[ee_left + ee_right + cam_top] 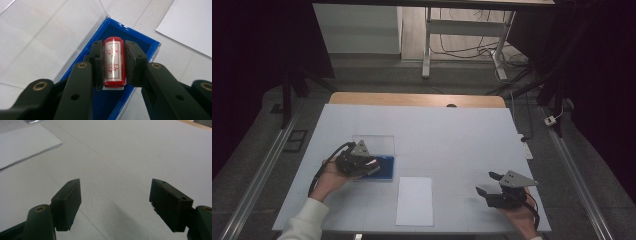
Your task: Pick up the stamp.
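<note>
A red cylindrical stamp (113,62) with a white label and red characters lies between the jaws of my left gripper (113,65), which is shut on it. Beneath it is a blue box (140,43) with a clear lid (45,37) folded open beside it. In the high view my left gripper (373,166) sits over the blue box (387,167), left of centre. A white sheet of paper (415,201) lies near the front edge. My right gripper (486,183) rests open at the front right, and nothing lies between its fingers (67,200).
The white table cover (452,135) stretches bare behind and between the grippers. A wooden table edge (417,99) shows at the back. The paper's corner (22,143) lies to the left in the right gripper view.
</note>
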A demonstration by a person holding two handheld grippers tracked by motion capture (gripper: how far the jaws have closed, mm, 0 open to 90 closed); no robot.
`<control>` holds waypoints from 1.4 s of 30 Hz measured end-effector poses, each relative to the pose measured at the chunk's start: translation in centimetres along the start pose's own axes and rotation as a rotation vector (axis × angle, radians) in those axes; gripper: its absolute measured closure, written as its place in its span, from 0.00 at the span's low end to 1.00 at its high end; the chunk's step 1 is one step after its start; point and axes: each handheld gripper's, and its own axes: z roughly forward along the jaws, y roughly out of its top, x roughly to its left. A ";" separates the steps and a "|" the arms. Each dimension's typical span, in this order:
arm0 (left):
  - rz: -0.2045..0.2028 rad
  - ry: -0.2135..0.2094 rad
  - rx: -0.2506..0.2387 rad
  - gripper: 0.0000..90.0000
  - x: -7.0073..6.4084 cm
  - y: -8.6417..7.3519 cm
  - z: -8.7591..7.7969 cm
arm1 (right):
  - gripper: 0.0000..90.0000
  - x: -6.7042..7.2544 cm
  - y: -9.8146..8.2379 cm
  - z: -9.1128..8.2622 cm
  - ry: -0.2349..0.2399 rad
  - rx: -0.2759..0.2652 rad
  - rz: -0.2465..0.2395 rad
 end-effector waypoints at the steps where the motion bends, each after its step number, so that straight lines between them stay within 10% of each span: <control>1: 0.000 0.001 0.000 0.78 0.0 0.0 0.0 | 0.28 0.0 0.0 0.0 0.000 0.000 -0.001; 42: -0.093 -0.002 -0.164 0.78 0.2 0.8 -3.9 | 0.29 0.0 0.0 0.0 -0.005 0.007 -0.003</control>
